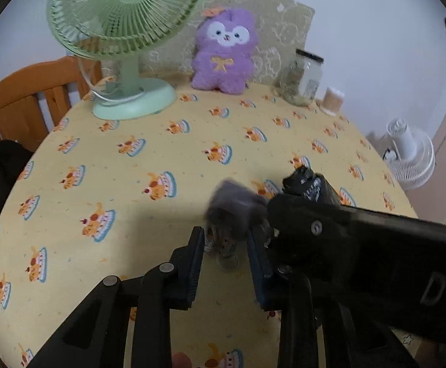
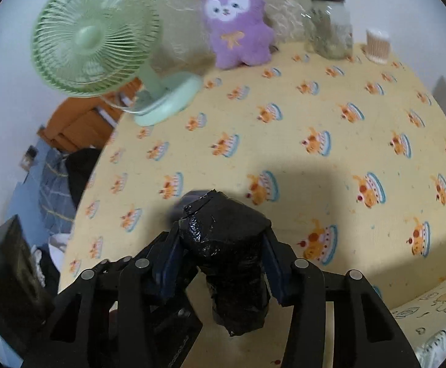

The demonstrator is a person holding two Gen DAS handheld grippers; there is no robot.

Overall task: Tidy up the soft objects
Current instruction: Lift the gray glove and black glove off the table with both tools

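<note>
A purple plush toy (image 1: 223, 52) sits upright at the back of the yellow tablecloth (image 1: 131, 168); it also shows in the right wrist view (image 2: 238, 24). My left gripper (image 1: 226, 245) holds a small grey fuzzy toy (image 1: 233, 207) between its fingers, low over the cloth; the toy is blurred. My right gripper (image 2: 223, 245) is shut on a black wrapped bundle (image 2: 229, 251) and reaches in from the right of the left wrist view (image 1: 330, 224), right beside the grey toy.
A green desk fan (image 1: 124, 30) stands at the back left. A glass jar (image 1: 304, 76) and a small cup (image 1: 331, 99) stand at the back right. An orange chair (image 1: 29, 98) is behind the table's left edge. A white fan (image 1: 409, 159) stands off the right edge.
</note>
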